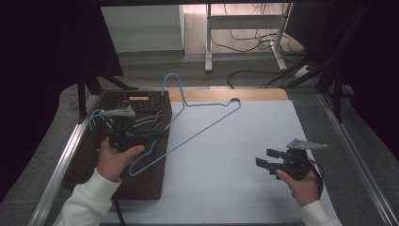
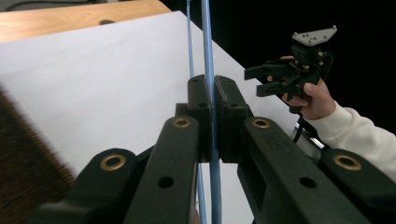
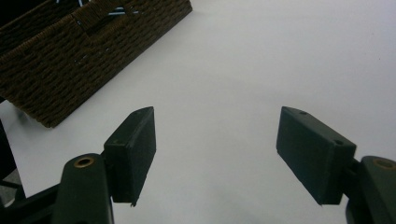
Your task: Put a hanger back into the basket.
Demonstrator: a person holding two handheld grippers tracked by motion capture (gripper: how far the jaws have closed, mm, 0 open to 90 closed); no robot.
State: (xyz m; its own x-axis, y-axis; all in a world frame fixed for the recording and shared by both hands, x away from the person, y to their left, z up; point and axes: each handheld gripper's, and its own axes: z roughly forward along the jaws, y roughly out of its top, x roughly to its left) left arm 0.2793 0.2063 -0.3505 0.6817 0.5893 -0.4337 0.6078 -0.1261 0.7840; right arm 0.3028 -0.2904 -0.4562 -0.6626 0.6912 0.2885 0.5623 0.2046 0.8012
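A pale blue wire hanger (image 1: 197, 133) hangs tilted over the white table sheet, its hook (image 1: 171, 75) pointing toward the far edge. My left gripper (image 1: 160, 134) is shut on its lower wire above the brown wicker basket (image 1: 146, 186). In the left gripper view the jaws (image 2: 212, 93) pinch the blue wire (image 2: 206, 42), which runs straight up between them. My right gripper (image 1: 262, 157) hovers at the right over the sheet, jaws wide apart. In the right gripper view nothing lies between its pads (image 3: 217, 149).
The wicker basket (image 3: 70, 70) stands along the table's left side and holds more blue hangers (image 1: 101, 117). A white sheet (image 1: 244, 141) covers the tabletop, with a wooden strip (image 1: 263, 94) at the far edge. Metal rails border both sides.
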